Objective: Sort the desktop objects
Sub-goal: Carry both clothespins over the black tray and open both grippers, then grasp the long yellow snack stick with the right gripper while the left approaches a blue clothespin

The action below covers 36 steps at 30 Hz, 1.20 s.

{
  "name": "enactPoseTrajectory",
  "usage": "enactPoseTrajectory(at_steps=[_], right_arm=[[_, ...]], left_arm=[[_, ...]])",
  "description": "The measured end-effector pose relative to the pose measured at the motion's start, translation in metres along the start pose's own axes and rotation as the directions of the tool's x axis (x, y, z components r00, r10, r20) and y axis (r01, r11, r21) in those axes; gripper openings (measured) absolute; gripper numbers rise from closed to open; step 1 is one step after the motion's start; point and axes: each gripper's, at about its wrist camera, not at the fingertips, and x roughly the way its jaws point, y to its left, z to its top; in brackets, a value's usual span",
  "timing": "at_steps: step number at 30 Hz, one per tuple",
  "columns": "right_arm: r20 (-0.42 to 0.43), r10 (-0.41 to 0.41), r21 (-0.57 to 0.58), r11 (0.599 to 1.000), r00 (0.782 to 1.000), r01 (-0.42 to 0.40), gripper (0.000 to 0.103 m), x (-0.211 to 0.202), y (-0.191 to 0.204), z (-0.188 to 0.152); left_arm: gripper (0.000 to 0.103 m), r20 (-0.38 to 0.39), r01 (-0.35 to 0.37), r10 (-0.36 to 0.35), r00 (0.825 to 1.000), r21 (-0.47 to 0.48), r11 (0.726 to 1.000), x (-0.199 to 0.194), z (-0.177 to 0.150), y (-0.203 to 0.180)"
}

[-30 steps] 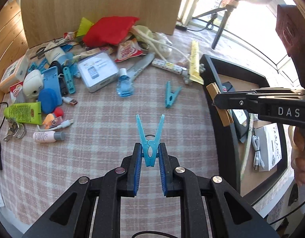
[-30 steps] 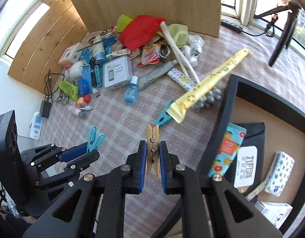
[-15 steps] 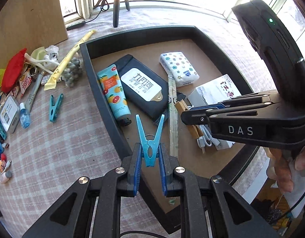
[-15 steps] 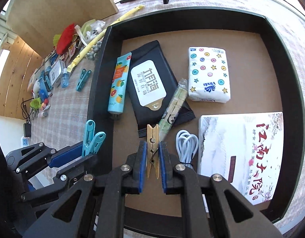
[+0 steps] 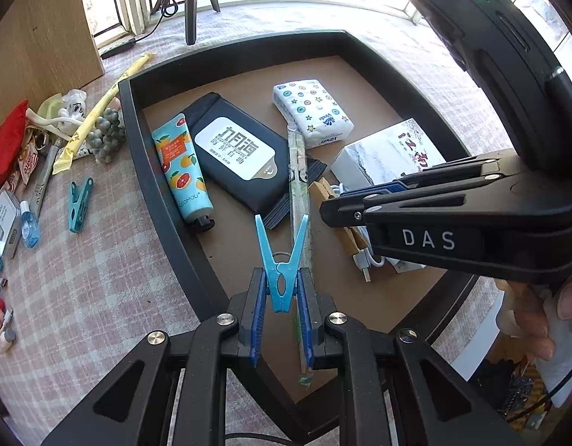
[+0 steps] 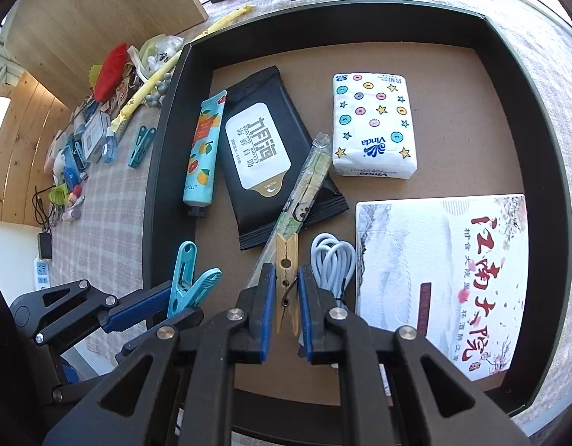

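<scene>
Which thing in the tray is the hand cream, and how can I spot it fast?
Look inside the big black tray, along its left wall. The hand cream tube lies there beside the black wipes pack. It is the only light blue tube, with oranges and grapefruit printed on it and a black cap.

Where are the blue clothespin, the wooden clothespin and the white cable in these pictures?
blue clothespin (image 5: 281, 278): left wrist view, on its spring joint.
wooden clothespin (image 6: 286, 264): right wrist view, on its upper body.
white cable (image 6: 332, 260): right wrist view, on the coiled loops.
</scene>
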Motion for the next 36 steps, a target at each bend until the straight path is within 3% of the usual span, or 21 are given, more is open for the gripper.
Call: enactPoseTrajectory(at_steps=[4, 11, 21, 23, 26, 36], right_arm=[[-0.002, -0.008, -0.003, 1.0, 1.0, 0.008, 0.019, 0.0, 0.004, 0.001], [0.058, 0.008, -0.002, 1.0, 0.998, -0.008, 0.019, -0.019, 0.013, 0.029], [0.108, 0.06, -0.016, 0.998, 0.992, -0.059, 0.019, -0.037, 0.049, 0.131], [0.105, 0.065, -0.008, 0.998, 0.992, -0.064, 0.02, -0.032, 0.056, 0.152], [0.086, 0.089, -0.004, 0.996, 0.992, -0.089, 0.034, -0.02, 0.068, 0.181], [0.026, 0.04, 0.031, 0.999, 0.999, -0.041, 0.035, 0.031, 0.091, 0.246]], left_arm=[[0.032, 0.0, 0.013, -0.013, 1.0, 0.008, 1.0, -0.002, -0.001, 0.001], [0.031, 0.05, -0.046, 0.048, 0.998, -0.042, 0.998, -0.019, 0.001, 0.035], [0.03, 0.038, -0.149, 0.157, 0.987, -0.166, 0.975, -0.015, 0.006, 0.129], [0.03, 0.029, -0.166, 0.174, 0.984, -0.177, 0.97, -0.011, 0.009, 0.145], [0.032, 0.011, -0.153, 0.158, 0.987, -0.193, 0.969, -0.004, 0.014, 0.166], [0.032, -0.025, -0.157, 0.155, 0.988, -0.176, 0.972, 0.024, 0.031, 0.187]])
